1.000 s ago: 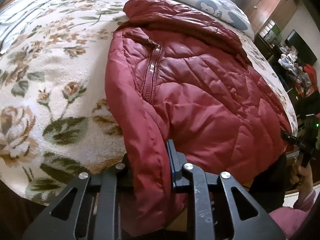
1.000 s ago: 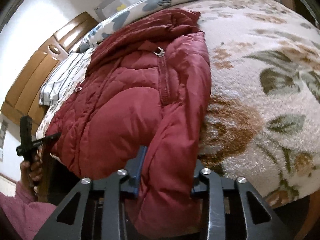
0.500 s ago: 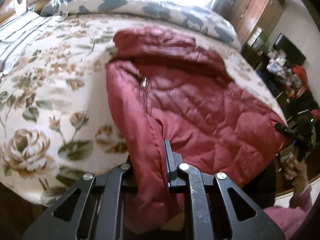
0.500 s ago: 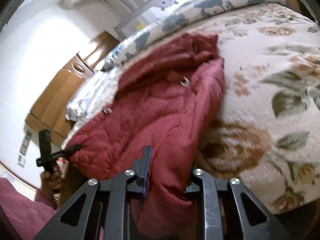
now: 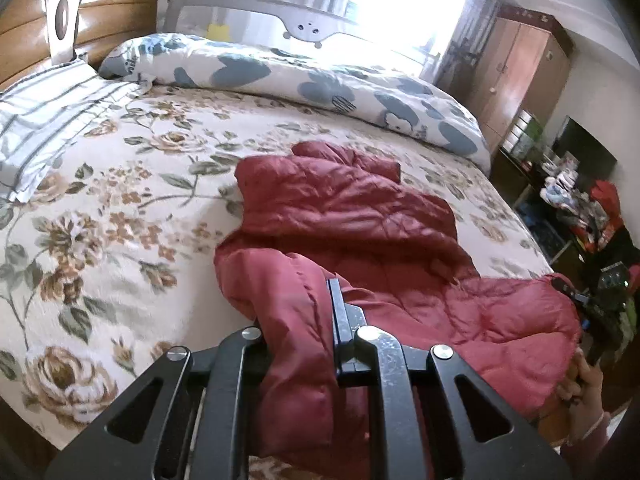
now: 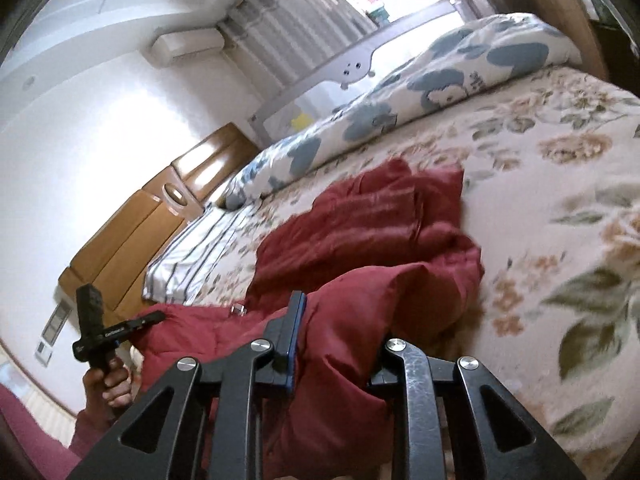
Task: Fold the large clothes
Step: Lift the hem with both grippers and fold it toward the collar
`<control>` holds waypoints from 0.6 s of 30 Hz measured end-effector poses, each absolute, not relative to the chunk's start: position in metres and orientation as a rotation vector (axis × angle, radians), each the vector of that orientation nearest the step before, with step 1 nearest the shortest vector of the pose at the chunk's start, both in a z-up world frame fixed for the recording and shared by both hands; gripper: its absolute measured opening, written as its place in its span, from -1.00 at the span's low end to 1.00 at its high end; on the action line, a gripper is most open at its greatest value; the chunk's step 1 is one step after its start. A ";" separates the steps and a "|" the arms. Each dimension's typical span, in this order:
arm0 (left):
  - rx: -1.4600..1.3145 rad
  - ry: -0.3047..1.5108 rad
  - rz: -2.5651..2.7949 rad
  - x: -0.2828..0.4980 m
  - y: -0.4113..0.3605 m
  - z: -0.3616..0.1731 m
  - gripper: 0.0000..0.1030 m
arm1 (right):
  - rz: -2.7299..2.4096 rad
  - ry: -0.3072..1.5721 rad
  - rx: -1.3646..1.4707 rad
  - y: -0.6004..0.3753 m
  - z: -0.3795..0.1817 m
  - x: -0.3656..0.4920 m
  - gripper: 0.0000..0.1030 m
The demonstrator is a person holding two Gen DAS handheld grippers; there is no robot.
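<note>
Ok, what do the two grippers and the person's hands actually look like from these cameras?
Both are black linkage frames with triangular cut-outs and silver pivot screws. The left gripper has black finger plates; the right gripper shows a blue-edged pad. From the right camera, the left gripper's handle carries small white lettering, too small to read. Both bare hands emerge from maroon sleeves.

Blown-out window glare, fisheye-bent edges, slight motion blur.

Bedspread open left; duvet blocks beyond — jacket mid-bed

Glossy quilted red jacket, fuzzy floral bedspread, glossy wooden headboard
</note>
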State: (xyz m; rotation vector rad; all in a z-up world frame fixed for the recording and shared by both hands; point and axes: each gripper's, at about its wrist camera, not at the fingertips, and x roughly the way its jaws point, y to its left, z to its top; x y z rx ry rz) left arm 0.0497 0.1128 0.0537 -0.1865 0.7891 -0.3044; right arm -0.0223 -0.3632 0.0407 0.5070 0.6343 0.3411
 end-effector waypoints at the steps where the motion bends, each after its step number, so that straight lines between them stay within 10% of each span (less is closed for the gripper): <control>1: -0.188 0.789 -0.291 0.055 0.112 0.055 -0.75 | 0.332 0.630 0.508 -0.364 0.042 -0.018 -0.58; 18: -0.190 0.764 -0.158 0.127 0.090 0.063 -0.73 | 0.205 0.592 0.396 -0.356 0.057 0.060 -0.57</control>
